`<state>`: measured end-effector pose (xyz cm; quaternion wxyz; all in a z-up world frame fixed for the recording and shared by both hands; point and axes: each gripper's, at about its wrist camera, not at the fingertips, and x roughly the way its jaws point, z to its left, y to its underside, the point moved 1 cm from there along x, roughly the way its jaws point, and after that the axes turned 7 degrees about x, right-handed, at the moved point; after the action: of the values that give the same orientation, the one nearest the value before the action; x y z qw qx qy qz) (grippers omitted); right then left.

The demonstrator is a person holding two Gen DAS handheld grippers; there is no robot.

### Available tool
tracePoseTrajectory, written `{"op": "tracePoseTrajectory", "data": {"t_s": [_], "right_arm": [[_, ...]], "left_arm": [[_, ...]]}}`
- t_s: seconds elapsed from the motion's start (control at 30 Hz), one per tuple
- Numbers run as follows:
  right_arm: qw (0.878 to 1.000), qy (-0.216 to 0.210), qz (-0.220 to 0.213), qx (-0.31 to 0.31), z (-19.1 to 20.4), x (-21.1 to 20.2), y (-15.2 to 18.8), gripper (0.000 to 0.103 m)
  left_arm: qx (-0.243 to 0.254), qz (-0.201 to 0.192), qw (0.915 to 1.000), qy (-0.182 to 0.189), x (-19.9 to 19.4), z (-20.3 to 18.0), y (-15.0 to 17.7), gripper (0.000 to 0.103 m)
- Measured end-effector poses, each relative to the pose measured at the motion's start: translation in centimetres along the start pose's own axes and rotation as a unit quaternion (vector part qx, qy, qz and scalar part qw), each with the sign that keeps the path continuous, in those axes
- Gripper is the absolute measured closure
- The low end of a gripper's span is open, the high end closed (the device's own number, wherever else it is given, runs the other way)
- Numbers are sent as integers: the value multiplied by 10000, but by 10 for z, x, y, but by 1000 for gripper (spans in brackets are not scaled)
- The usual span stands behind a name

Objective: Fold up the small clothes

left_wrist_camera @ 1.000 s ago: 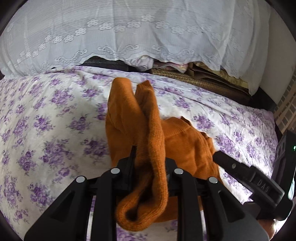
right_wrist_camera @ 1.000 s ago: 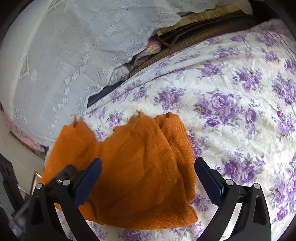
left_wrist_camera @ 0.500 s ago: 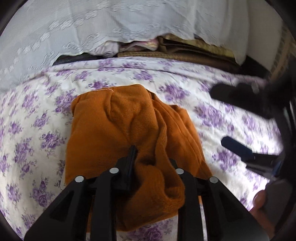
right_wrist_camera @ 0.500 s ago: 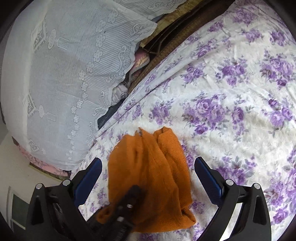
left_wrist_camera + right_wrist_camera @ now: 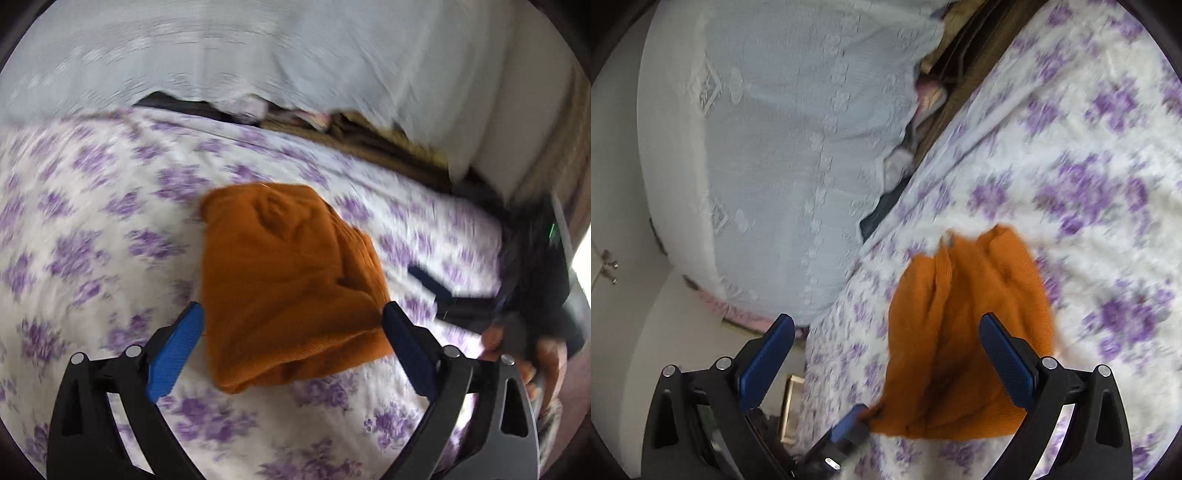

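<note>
Orange garment between open hand-held gripper fingers

We see the folded sweater lying on the bedsheet, with the lace-covered pile behind it at the bed's far edge.

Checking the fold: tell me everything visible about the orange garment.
The orange garment is a small ribbed knit, folded into a rough, lumpy bundle with layered edges. It lies on the purple-flowered bedspread, between the left gripper's just-opened jaws; no pad presses it. The right gripper is open too.
</note>
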<state>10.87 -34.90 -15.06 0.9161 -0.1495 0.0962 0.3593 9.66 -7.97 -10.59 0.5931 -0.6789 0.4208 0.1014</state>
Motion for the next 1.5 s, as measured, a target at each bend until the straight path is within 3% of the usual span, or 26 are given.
{"op": "tracePoseTrajectory", "data": {"t_s": [0.1,0.17,0.33,0.4,0.5,0.57,0.6,0.67,0.73,0.8,0.87,0.9,1.07,1.27,1.4,1.5], "right_arm": [[9995,151,228,-126,2,14,8,3],[9992,159,315,-182,4,21,13,3],[9982,110,550,-195,4,36,23,3],[9977,171,636,-162,1,43,26,3],[9967,296,739,-131,-5,54,32,3],[9969,329,704,-130,-5,58,36,3],[9970,342,677,-183,-3,60,38,3],[9966,349,684,-289,1,67,43,12],[9957,413,720,-408,4,75,50,26],[9935,659,686,-628,4,83,56,58],[9920,861,561,-737,3,84,56,78],[9928,782,573,-696,4,80,53,81],[9941,619,285,-838,15,46,32,85],[9969,721,244,-176,-21,34,8,85],[9946,997,250,-159,-33,41,6,85],[9943,1035,231,126,-48,42,3,86]], "left_arm": [[-460,-120,9988,69,-7,26,-3,7],[-654,-183,9971,355,-10,33,-1,7],[-318,-436,9936,990,-24,19,7,7],[-293,-466,9927,1072,-26,20,8,7],[-513,-327,9977,282,-15,39,8,6],[-952,41,9949,-338,5,67,12,6],[-1193,232,9920,-347,15,79,16,6],[-1553,570,9861,-168,34,92,25,6],[-1208,544,9904,-398,35,78,20,6],[-745,547,9947,-459,35,56,13,6],[-444,595,9969,-257,39,35,6,6],[-322,613,9975,-152,42,25,1,6],[269,392,9989,-56,45,-28,-16,6],[919,419,9947,-205,53,-55,-6,6],[497,-38,9987,-46,18,-29,-6,5],[-65,255,9989,-399,23,8,-13,5]]}}
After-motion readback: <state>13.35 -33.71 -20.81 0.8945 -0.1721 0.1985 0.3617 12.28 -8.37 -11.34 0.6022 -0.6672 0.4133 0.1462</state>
